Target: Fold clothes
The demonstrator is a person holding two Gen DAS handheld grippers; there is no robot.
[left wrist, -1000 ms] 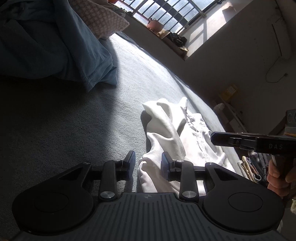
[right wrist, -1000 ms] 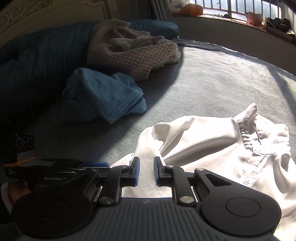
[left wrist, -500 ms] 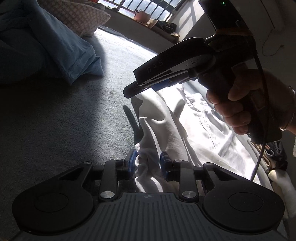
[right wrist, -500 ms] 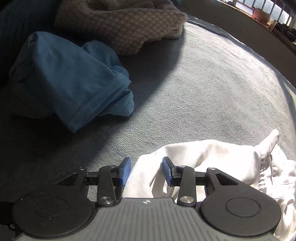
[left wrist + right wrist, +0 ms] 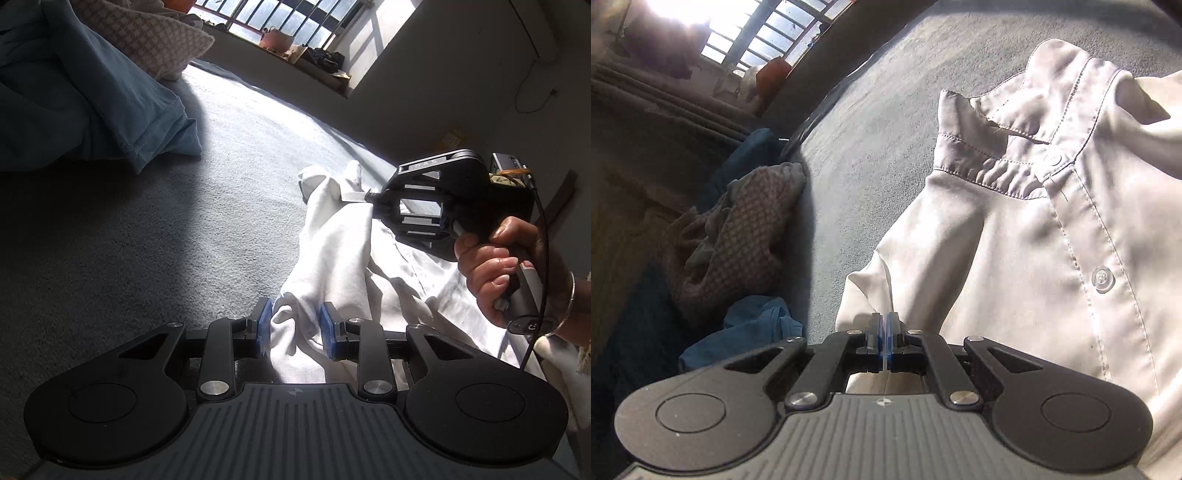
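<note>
Left wrist: right hand-held gripper (image 5: 369, 195), rolled sideways, pinches white shirt (image 5: 332, 236).

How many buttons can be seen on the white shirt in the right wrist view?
2 on the white shirt: one button just below the collar, another button lower on the placket. More may be hidden beyond the frame edge.
</note>
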